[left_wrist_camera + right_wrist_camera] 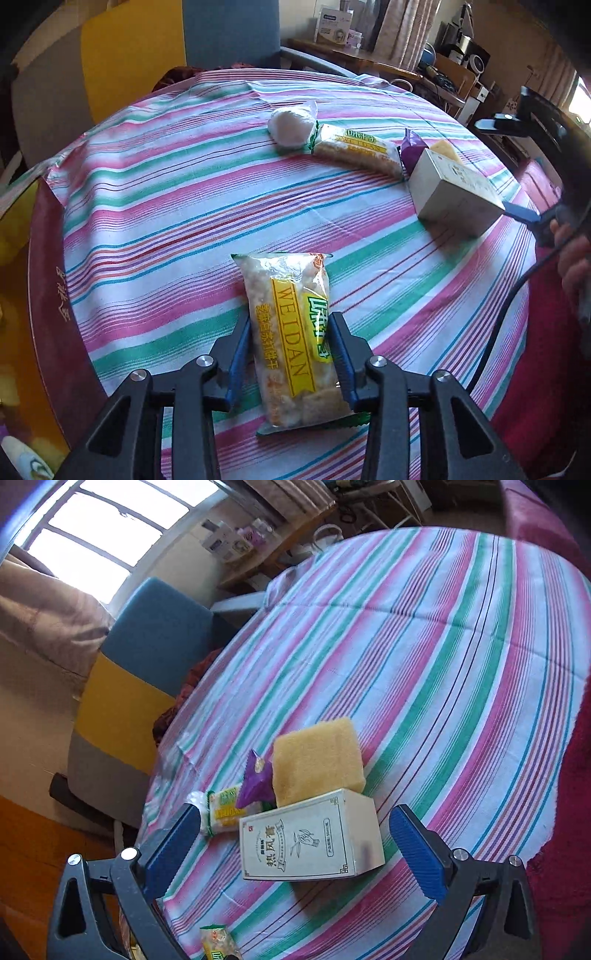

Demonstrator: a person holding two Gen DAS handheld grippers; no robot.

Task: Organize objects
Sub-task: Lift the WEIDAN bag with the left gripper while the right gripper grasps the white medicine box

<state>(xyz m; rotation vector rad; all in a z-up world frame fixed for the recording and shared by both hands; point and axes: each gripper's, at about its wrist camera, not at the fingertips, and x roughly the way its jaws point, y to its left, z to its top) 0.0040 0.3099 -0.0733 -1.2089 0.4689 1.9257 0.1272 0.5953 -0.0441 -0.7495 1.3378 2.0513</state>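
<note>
Clear yellow-labelled biscuit packet (291,339) pinched in left gripper (291,354) jaws; right gripper (299,853) jaws wide around white box (310,838); sorting barely begun.

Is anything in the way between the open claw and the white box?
No. The right gripper is open, and the white box sits just ahead between its fingers with only striped cloth around it. The sponge is behind the box.
</note>
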